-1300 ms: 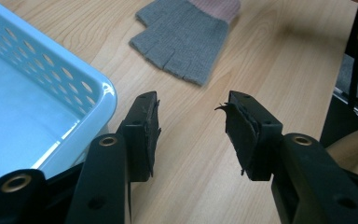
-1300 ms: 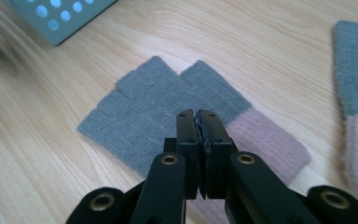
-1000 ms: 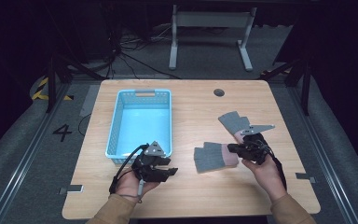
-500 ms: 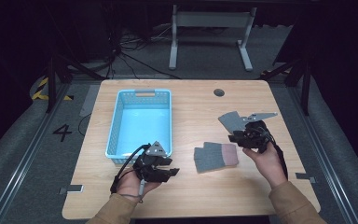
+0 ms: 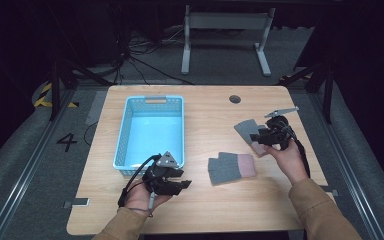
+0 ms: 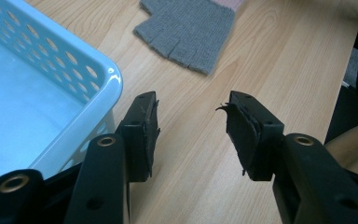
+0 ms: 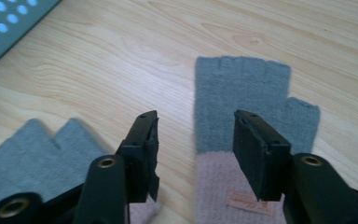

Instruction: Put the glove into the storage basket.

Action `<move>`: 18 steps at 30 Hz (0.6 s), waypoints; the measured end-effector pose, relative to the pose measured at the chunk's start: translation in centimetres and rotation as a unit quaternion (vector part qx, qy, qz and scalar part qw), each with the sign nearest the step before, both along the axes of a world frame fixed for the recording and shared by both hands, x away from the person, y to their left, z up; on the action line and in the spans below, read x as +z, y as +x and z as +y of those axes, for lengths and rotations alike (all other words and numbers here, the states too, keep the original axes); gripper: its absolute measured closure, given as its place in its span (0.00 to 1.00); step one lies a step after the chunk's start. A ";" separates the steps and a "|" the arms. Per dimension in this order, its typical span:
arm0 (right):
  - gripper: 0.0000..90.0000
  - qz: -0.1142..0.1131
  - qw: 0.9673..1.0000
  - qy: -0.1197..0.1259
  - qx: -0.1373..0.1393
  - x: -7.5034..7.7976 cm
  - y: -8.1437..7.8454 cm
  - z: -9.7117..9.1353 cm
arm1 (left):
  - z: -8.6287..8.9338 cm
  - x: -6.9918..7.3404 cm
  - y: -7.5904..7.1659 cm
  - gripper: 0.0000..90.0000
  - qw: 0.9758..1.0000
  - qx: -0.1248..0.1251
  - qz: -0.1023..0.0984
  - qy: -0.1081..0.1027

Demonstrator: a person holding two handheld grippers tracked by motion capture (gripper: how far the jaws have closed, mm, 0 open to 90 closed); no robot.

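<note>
Two grey fingerless gloves with pink cuffs lie flat on the wooden table (image 5: 205, 115). The near glove (image 5: 230, 168) is right of centre; the far glove (image 5: 245, 128) lies beyond it. My right gripper (image 5: 256, 136) hovers over the far glove (image 7: 242, 88), open; its jaws have just been opening and nothing is pinched between them. The near glove (image 7: 32, 149) also appears at its lower left. My left gripper (image 5: 182, 184) rests open and empty near the front edge, beside the light blue basket (image 5: 125, 135), and points toward the near glove (image 6: 191, 32).
The basket (image 6: 98, 74) is empty and stands at the table's left half. A small round hole (image 5: 235, 99) sits near the table's far edge. Bare wood lies between the basket and the gloves. Beyond the table are dark floor and a metal frame (image 5: 225, 30).
My right gripper has moved from the near glove's cuff back and to the right, over the far glove, and its jaws have opened. The left gripper has stayed put.
</note>
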State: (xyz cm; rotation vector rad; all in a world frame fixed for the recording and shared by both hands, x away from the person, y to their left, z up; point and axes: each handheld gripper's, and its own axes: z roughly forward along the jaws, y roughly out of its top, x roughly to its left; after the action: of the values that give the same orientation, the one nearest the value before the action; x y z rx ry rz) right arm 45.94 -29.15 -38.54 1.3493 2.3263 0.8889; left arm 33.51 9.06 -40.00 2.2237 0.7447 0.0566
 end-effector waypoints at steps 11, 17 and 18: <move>0.49 0.018 0.999 -0.012 -0.030 -2.0 2.4 -1.4 | 0.2 -0.2 0.0 0.59 1.000 0.004 0.000 -0.001; 0.47 0.039 0.998 -0.027 -0.034 -3.3 3.2 -1.4 | 0.2 -0.2 0.0 0.58 1.000 0.005 -0.001 0.000; 0.47 0.041 0.998 -0.031 -0.034 -3.5 3.4 -1.4 | 0.2 -0.2 0.0 0.58 1.000 0.005 0.000 0.000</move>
State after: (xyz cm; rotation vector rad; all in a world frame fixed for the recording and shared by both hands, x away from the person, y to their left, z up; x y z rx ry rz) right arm 49.30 -30.55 -42.06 1.4544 2.3327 0.7494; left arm 33.49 9.22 -40.20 2.2201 0.7554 0.0625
